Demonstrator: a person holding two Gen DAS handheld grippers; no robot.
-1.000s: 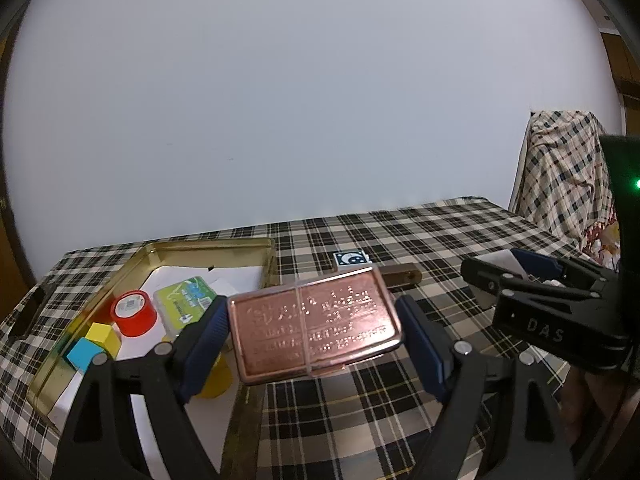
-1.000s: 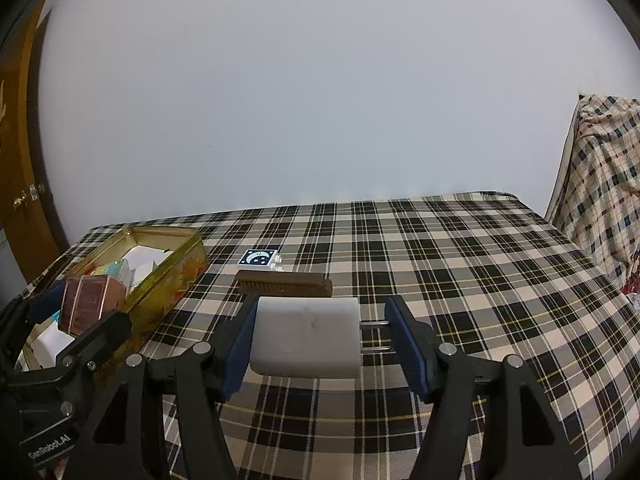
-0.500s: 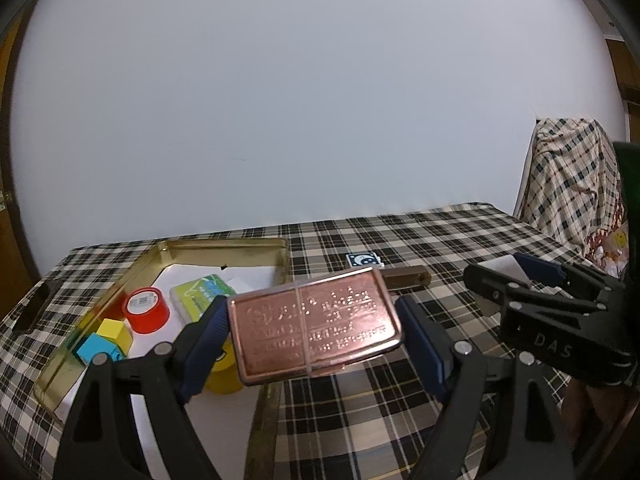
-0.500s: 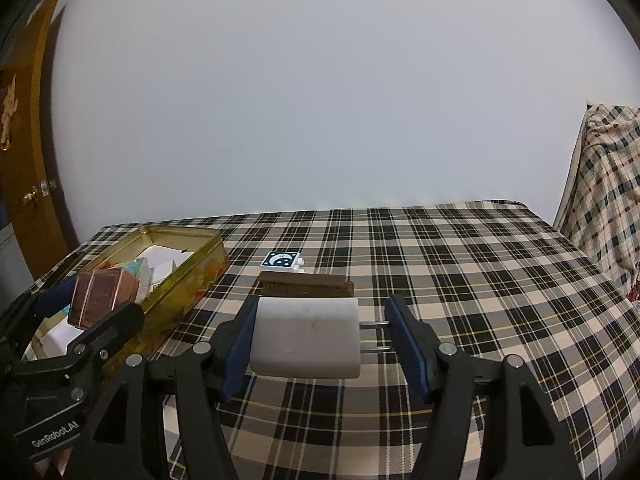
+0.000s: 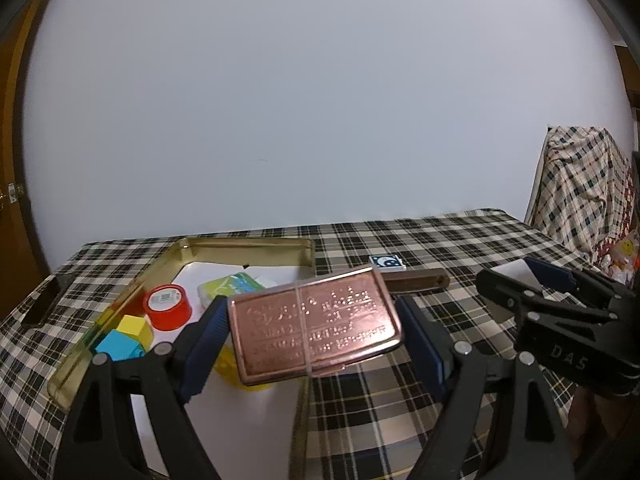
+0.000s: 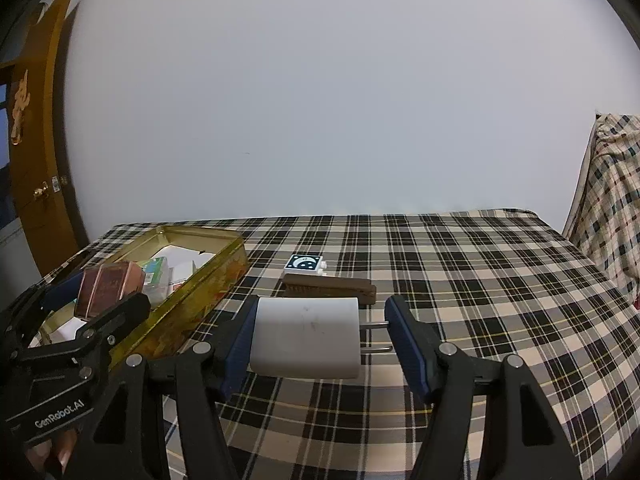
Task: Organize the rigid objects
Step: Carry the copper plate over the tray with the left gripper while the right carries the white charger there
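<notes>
Since a second ago our left claw [image 5: 314, 340] has drifted slightly right with its copper tin [image 5: 312, 326] clamped, above the gold tray's [image 5: 244, 243] right wall. Our right claw [image 6: 320, 338] grips a white plug adapter [image 6: 306, 338] above the counter [image 6: 480, 280], brush [image 6: 330, 286] just beyond.

Both wrist cameras look forward and slightly down along their fingers (close over the checked table [image 5: 460, 240]); both views share the gold tin [image 6: 208, 280] and brush [image 5: 416, 280].

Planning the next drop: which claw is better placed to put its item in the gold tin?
Left. Its claw holds the copper case over the gold tin; the right claw, gripping the white plug, hangs beside it.
</notes>
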